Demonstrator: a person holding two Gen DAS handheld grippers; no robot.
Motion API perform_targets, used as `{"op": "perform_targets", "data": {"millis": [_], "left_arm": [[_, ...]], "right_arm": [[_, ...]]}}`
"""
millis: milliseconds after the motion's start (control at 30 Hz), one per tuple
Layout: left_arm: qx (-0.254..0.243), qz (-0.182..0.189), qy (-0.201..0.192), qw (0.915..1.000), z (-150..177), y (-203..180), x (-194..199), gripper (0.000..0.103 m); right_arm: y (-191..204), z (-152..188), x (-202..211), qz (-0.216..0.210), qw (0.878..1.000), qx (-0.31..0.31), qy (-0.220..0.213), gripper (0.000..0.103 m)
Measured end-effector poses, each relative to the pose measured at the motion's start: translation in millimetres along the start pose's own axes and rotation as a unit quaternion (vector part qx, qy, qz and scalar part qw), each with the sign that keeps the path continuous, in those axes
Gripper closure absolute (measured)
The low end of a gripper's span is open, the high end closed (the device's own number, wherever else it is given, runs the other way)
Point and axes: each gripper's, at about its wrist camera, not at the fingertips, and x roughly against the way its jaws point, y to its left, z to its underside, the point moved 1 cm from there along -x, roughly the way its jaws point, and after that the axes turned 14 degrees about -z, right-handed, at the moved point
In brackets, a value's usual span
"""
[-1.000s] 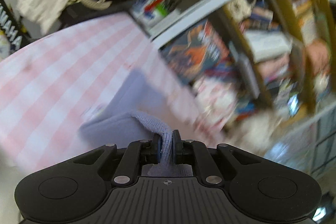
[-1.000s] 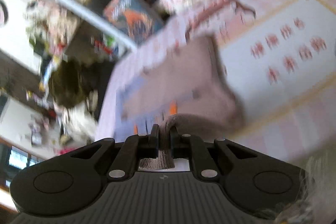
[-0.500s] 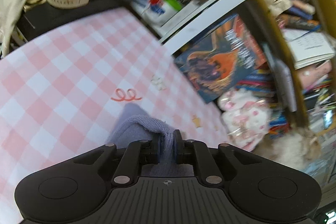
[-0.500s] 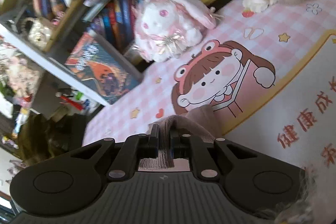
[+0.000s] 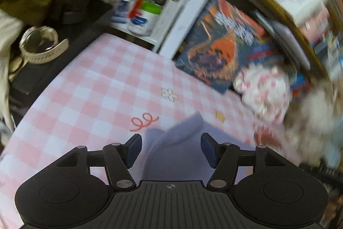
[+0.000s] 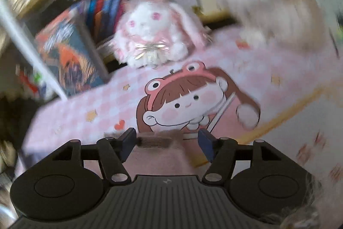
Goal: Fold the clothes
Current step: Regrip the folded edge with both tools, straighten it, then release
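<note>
Black ribbed left gripper [image 5: 171,148], blue finger pads, silver screws (right gripper [image 6: 167,143] identical), crosshair mark

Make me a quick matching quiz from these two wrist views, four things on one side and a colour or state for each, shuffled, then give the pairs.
Things:
1. left tool
2. garment
3. plush rabbit
4. tub lid

States:
A. green
B. white and pink
C. open, holding nothing
D. lavender, lying on the checked cloth

Pairs: 1-C, 2-D, 3-B, 4-A
</note>
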Motion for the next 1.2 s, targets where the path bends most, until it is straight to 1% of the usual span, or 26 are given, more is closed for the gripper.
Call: {"op": "perform_targets", "data": {"millis": [67,100,200,233,333,400,433,500,533,567,600,633,667,700,733,767,800,833,867,900,933,1000,1033,1100,1167,1200], "left_arm": [[-0.044,-0.022,-0.006,0.9988,4,-12,-6,0.042],[-0.054,-0.031,-0.009,0.9980,4,-15,-10,0.042],[-0.075,-0.048,-0.013,0.9959,3,-21,-23,0.042],[-0.078,-0.049,-0.015,0.9956,3,-22,-26,0.042],[-0.078,-0.040,-0.020,0.9959,-2,-23,-31,0.044],[-0.078,-0.026,-0.017,0.9964,-4,-25,-35,0.046],[-0.079,-0.017,-0.017,0.9965,-5,-27,-36,0.049],[-0.087,-0.005,-0.014,0.9961,-4,-31,-38,0.055],[-0.091,0.000,-0.012,0.9958,-3,-33,-39,0.059],[-0.095,0.000,-0.011,0.9954,-3,-33,-40,0.072],[-0.099,-0.004,-0.010,0.9950,-2,-33,-41,0.081],[-0.101,-0.005,-0.011,0.9948,-2,-33,-40,0.093],[-0.101,-0.004,-0.011,0.9948,-2,-31,-39,0.098],[-0.102,0.002,-0.013,0.9947,-3,-31,-36,0.098],[-0.104,0.012,-0.015,0.9944,-3,-30,-31,0.098],[-0.105,0.023,-0.016,0.9941,-3,-30,-27,0.099],[-0.105,0.036,-0.016,0.9937,-4,-28,-22,0.099],[-0.105,0.048,-0.016,0.9932,-4,-27,-17,0.099],[-0.093,0.063,-0.014,0.9936,-5,-24,-12,0.099],[-0.070,0.073,-0.013,0.9948,-8,-17,-7,0.099],[-0.048,0.074,-0.011,0.9960,-11,-9,-5,0.099],[-0.020,0.064,-0.001,0.9978,-14,3,-12,0.098],[-0.021,0.053,0.011,0.9983,-14,6,-22,0.098],[-0.049,0.025,0.039,0.9977,-8,1,-45,0.098],[-0.068,0.009,0.039,0.9969,-3,-3,-57,0.096],[-0.066,0.007,0.036,0.9971,-3,-3,-59,0.095]], "right_arm": [[9,6,-8,0.012,0.998,0.060,0.017,0.044],[12,8,-12,0.019,0.996,0.081,0.022,0.044],[13,8,-22,0.039,0.994,0.104,0.016,0.044],[13,7,-23,0.046,0.993,0.106,0.010,0.044],[10,2,-10,0.055,0.993,0.092,-0.039,0.044],[9,1,-6,0.055,0.993,0.095,-0.045,0.044],[9,2,-5,0.045,0.993,0.098,-0.046,0.044],[13,6,-1,-0.004,0.993,0.113,-0.036,0.045],[15,8,-2,-0.017,0.992,0.121,-0.032,0.045],[17,10,-4,-0.020,0.991,0.126,-0.026,0.045],[17,11,-8,-0.015,0.992,0.127,-0.018,0.045],[15,11,-15,0.003,0.993,0.121,-0.007,0.045],[12,11,-22,0.019,0.993,0.112,0.002,0.048],[7,12,-29,0.026,0.994,0.101,0.008,0.058],[2,13,-34,0.020,0.996,0.087,0.019,0.064],[-3,13,-41,0.004,0.997,0.069,0.035,0.079],[-7,14,-45,-0.007,0.997,0.058,0.047,0.086],[-8,14,-45,-0.013,0.997,0.057,0.051,0.090],[-8,14,-44,-0.019,0.997,0.056,0.056,0.097],[-9,12,-42,-0.024,0.997,0.051,0.055,0.097],[-9,9,-35,-0.029,0.998,0.037,0.046,0.097],[-11,3,-20,-0.037,0.999,0.010,0.028,0.098],[-12,1,-17,-0.038,0.999,0.002,0.024,0.098],[-13,0,-25,-0.026,0.999,0.008,0.035,0.098],[-15,5,-43,-0.012,0.998,0.023,0.057,0.098],[-15,8,-48,-0.005,0.998,0.033,0.060,0.097]]}}
